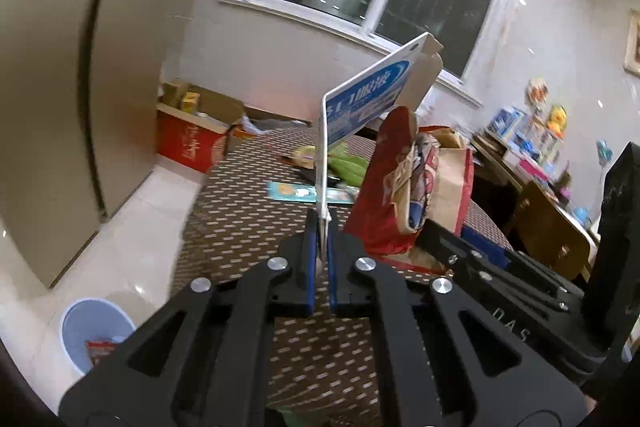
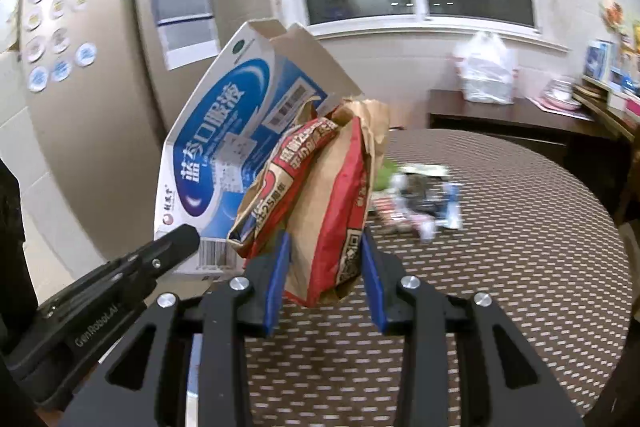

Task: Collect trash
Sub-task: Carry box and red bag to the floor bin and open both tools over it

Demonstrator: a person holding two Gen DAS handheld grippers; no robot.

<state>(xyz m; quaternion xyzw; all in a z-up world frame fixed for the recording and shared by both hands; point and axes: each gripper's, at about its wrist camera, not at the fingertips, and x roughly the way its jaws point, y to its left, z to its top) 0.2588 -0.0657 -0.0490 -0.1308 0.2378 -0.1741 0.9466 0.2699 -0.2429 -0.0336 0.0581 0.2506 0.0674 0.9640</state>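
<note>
My left gripper (image 1: 319,223) is shut on the edge of a flattened blue and white carton (image 1: 368,99), which stands up above the table; the carton (image 2: 224,147) also fills the left of the right wrist view. My right gripper (image 2: 325,247) is shut on a crumpled red and brown paper bag (image 2: 320,195), held above the table. That bag (image 1: 404,183) hangs just right of the carton in the left wrist view, with the right gripper's body behind it. The left gripper's tip (image 2: 180,239) shows at the carton's lower corner.
A brown patterned tablecloth (image 2: 520,267) covers the round table. More wrappers (image 2: 420,199) and a green packet (image 1: 348,163) lie on it. A pale blue bin (image 1: 96,331) with some trash stands on the floor at lower left. Cardboard boxes (image 1: 188,143) sit by the wall.
</note>
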